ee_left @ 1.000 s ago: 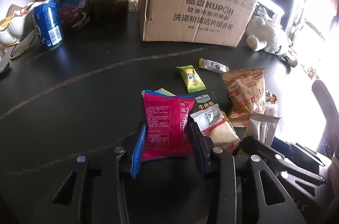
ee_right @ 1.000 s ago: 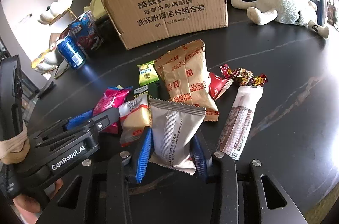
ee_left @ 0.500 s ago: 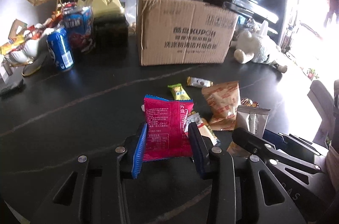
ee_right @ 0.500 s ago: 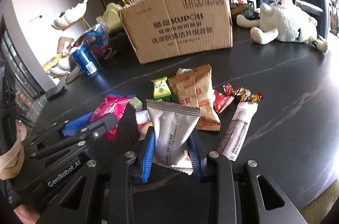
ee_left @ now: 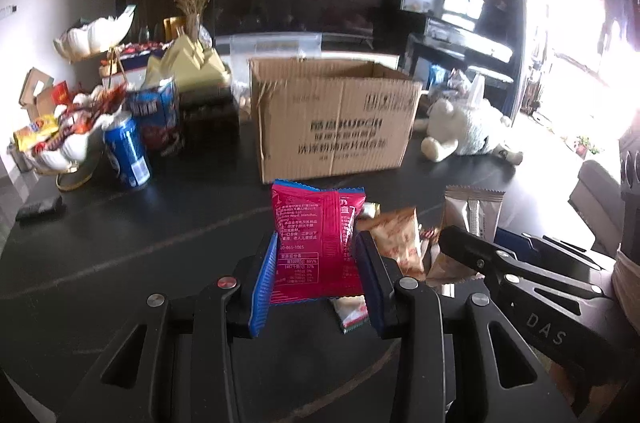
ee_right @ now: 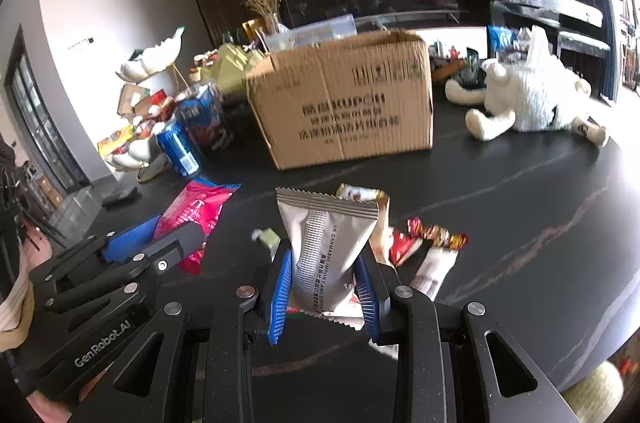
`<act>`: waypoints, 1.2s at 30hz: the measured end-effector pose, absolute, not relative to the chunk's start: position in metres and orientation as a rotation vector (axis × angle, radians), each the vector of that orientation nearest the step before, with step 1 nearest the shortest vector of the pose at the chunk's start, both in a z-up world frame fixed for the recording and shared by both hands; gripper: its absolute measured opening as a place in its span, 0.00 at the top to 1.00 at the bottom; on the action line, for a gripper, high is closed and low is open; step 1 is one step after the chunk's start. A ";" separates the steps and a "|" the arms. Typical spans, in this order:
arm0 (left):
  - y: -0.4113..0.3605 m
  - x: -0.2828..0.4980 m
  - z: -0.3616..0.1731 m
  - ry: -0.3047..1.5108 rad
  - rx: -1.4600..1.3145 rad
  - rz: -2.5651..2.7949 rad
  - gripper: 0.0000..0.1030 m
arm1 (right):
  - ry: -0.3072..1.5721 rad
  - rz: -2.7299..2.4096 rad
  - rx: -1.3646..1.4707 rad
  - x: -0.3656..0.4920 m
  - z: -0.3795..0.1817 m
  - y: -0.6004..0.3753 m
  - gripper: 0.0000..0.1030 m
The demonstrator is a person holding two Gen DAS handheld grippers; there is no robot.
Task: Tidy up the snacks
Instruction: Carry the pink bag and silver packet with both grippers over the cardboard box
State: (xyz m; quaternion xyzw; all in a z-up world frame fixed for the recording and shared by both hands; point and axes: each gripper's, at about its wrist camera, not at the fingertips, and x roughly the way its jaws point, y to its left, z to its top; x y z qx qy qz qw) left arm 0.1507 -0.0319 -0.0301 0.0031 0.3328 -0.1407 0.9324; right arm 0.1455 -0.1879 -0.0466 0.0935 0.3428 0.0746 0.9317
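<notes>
the left gripper (ee_left: 316,263) is clamping a pink snack packet (ee_left: 316,243) and the right gripper (ee_right: 323,287) is pinching a silver snack packet (ee_right: 326,247), each packet standing upright between its fingers above the black table (ee_right: 520,203). the open cardboard box (ee_left: 332,119) is sitting straight ahead of both grippers, beyond the loose snacks (ee_right: 424,243) lying on the table. judging by the framing, the left gripper is looking slightly nearer the box, so its packet is likely going in first.
</notes>
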 end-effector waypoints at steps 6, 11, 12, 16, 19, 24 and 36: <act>-0.033 0.164 -0.007 0.672 -0.013 -0.321 0.63 | 0.648 0.162 0.162 0.157 -0.020 -0.190 0.69; -0.038 0.181 0.013 0.642 0.004 -0.319 0.63 | 0.626 0.181 0.168 0.176 -0.002 -0.193 0.69; -0.038 0.184 0.015 0.641 0.004 -0.321 0.63 | 0.621 0.178 0.164 0.179 0.001 -0.193 0.69; -0.040 0.203 0.029 0.632 0.014 -0.319 0.63 | 0.599 0.171 0.133 0.197 0.015 -0.193 0.69; -0.041 0.216 0.035 0.636 0.012 -0.323 0.63 | 0.595 0.168 0.123 0.212 0.024 -0.196 0.69; -0.045 0.242 0.044 0.652 0.009 -0.327 0.63 | 0.592 0.170 0.105 0.237 0.035 -0.198 0.69; -0.051 0.299 0.056 0.672 0.015 -0.315 0.63 | 0.608 0.189 0.083 0.300 0.052 -0.205 0.69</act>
